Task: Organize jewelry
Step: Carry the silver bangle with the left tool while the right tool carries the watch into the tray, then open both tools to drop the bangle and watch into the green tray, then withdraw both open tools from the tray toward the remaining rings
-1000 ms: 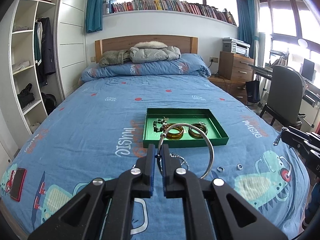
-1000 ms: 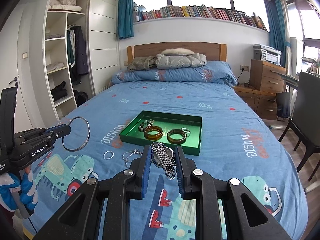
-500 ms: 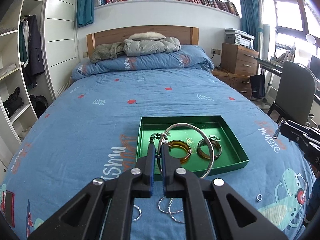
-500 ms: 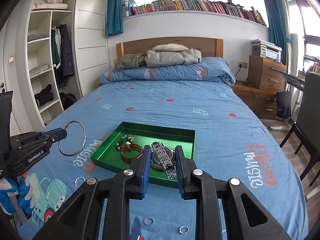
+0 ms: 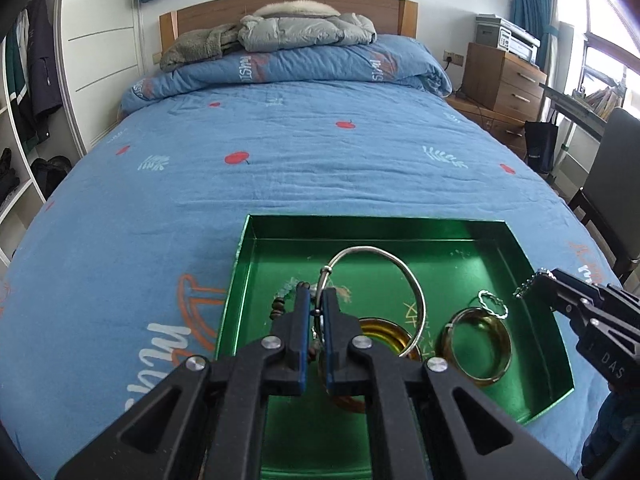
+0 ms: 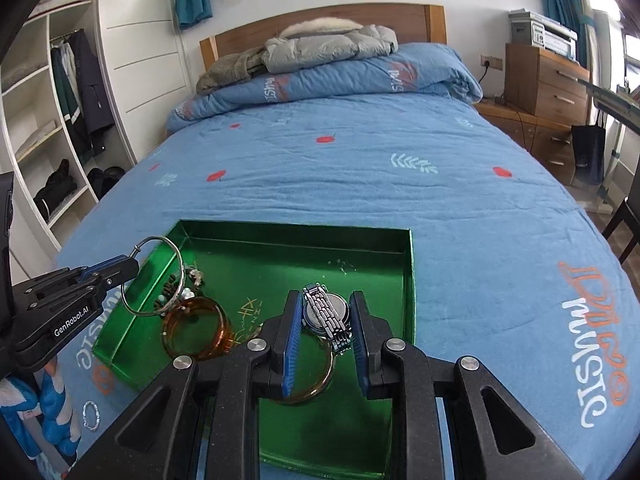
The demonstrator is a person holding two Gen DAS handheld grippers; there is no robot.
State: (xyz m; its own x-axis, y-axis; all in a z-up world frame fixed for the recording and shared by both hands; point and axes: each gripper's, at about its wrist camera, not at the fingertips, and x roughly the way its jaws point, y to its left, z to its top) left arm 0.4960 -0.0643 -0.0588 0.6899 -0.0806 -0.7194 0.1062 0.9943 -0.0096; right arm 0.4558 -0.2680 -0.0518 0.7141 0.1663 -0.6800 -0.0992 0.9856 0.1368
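While both carried pieces hang over the tray, nothing from either tool has been set down yet, so by my read the job is roughly mid-way.

Left wrist view: left gripper (image 5: 315,304) is pinched nearly closed on the thin silver bangle (image 5: 376,280), gripping it at the clasp end w/ the hoop standing out ahead of the fingers, over the green tray (image 5: 400,224). Tray sits on the blue bedspread (image 5: 280,152). Already inside: an amber bangle (image 5: 382,332) partly hidden behind the fingers, a 2nd amber bangle (image 5: 478,350) to the right, a small wavy silver ring (image 5: 493,303) at its far edge, and dark beads (image 5: 280,304) just left of the fingers. Right gripper (image 5: 536,286) comes in from the right edge over the tray's right side, a bit of chain showing at its tip. Tool is pitched down toward the tray floor.

Right wrist view: right gripper (image 6: 325,318) is narrowly parted and clamped on a silver watch (image 6: 326,314), case between the blue pads, band draped over the front. It hangs above the tray's near-right part, also pitched down. Left gripper (image 6: 128,264) enters from the left w/ the silver bangle over the tray's left wall. One small ring (image 6: 91,416) lies on the bedspread outside the tray, near-left.

Left to do, as I judge: drop bangle + watch in, then fetch that ring; other loose bits may be out of frame, can't tell.
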